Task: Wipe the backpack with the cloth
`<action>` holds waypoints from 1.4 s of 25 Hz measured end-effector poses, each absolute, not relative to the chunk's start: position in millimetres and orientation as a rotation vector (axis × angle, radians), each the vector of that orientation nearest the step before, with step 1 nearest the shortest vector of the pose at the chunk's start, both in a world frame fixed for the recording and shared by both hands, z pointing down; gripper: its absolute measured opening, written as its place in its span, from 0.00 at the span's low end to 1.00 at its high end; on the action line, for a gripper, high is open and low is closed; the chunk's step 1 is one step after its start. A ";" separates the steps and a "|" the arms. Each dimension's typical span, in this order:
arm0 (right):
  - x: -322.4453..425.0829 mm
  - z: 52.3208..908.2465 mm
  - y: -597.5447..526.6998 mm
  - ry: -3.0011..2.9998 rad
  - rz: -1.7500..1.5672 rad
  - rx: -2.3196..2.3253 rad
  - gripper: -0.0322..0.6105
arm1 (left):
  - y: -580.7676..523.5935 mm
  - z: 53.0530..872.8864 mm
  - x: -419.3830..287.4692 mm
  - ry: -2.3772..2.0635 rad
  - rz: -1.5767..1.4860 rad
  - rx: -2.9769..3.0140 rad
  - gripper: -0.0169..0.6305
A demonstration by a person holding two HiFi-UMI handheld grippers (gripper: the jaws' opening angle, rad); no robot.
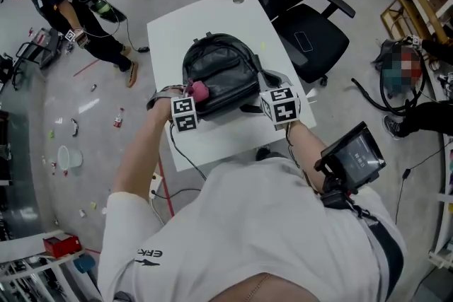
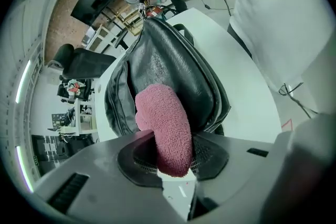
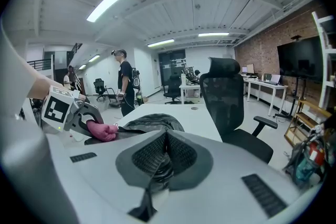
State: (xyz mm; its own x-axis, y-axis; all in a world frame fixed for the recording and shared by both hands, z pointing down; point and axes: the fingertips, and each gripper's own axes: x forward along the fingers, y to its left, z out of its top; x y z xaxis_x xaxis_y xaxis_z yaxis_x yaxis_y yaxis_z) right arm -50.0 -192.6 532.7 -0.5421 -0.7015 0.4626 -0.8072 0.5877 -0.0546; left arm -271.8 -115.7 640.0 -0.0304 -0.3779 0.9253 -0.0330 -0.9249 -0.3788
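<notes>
**Head view:** the black backpack (image 1: 219, 74) is lying flat in the middle of the white table (image 1: 212, 145). The left gripper (image 1: 192, 97) is holding the pink cloth (image 1: 199, 89) against the bag's 8 o'clock edge, and the right gripper (image 1: 267, 97) is sitting at its 4 o'clock. The print on the person's sleeve is showing upside down and too small to read.

**Left gripper view:** the jaws are clamping the folded end of the terry cloth, with its roll pointing to 12 o'clock onto the bag's smooth, leathery-looking shell. The cloth is probably handling soft and light, so a deep pinch is suiting it. The bag is looking limp and likely to slide under wiping.

**Right gripper view:** the jaws are closing on a dark strap (image 3: 160, 170), seemingly the backpack's, which is probably anchoring the bag. No brand is showing.
</notes>
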 end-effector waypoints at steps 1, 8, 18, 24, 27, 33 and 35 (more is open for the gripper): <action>-50.8 533.0 -191.7 -2.425 0.369 1.217 0.06 | -115.4 639.8 -275.4 0.448 -2.051 -2.004 0.17; -37.9 534.9 -192.9 -2.398 0.375 1.284 0.06 | -153.2 623.2 -225.1 0.477 -1.869 -2.019 0.17; -11.4 535.4 -190.6 -2.340 0.373 1.399 0.06 | -186.5 635.3 -130.2 0.191 -1.741 -1.917 0.17; -6.2 531.7 -178.5 -2.352 0.380 1.381 0.06 | -160.1 630.2 -155.1 0.170 -1.801 -1.883 0.17; -22.1 535.8 -173.0 -2.366 0.374 1.338 0.06 | -144.2 627.6 -184.1 0.226 -1.817 -1.893 0.17; -41.7 540.9 -161.5 -2.386 0.370 1.262 0.06 | -110.6 630.7 -235.1 0.327 -1.907 -1.875 0.17; -44.4 542.8 -157.8 -2.385 0.364 1.241 0.06 | -105.7 633.5 -244.9 0.417 -1.918 -1.888 0.17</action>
